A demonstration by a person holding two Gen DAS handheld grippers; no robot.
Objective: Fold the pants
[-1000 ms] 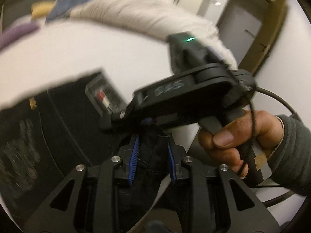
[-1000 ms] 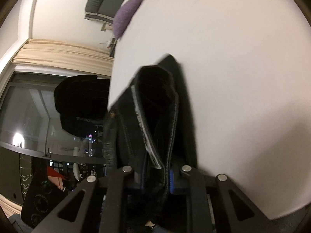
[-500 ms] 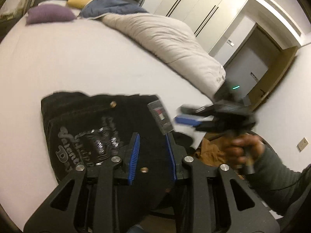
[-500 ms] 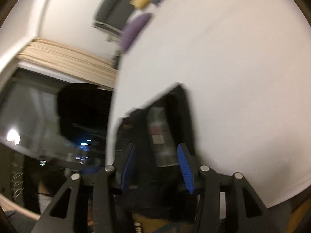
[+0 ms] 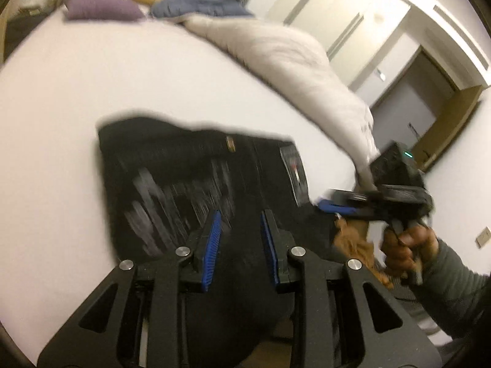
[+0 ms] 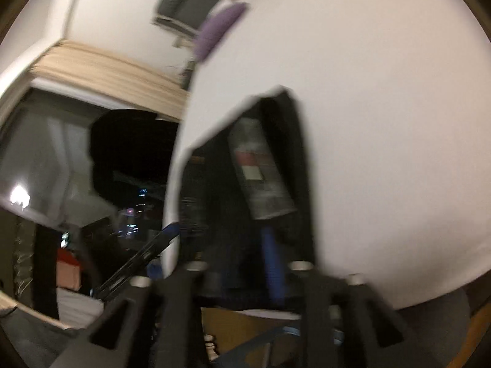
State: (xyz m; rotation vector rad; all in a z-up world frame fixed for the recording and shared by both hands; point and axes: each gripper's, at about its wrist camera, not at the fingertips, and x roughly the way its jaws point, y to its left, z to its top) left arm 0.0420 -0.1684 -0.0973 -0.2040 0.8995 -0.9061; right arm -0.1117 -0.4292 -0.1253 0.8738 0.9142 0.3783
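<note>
Black pants [image 5: 172, 165] (folded) on bed [image 5: 61, 98]

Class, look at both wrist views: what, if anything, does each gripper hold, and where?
Nothing. The left gripper and right gripper are open over the black pants.

Both grippers now let go: left gripper [image 5: 239, 239] and right gripper [image 6: 242, 254] stand parted, pulled back. Pants [image 5: 184, 165] now lie folded on bed [image 5: 61, 92].

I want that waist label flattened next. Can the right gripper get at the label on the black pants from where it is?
Probably yes: the label lies face up just ahead of the right gripper, nothing over it.
</note>
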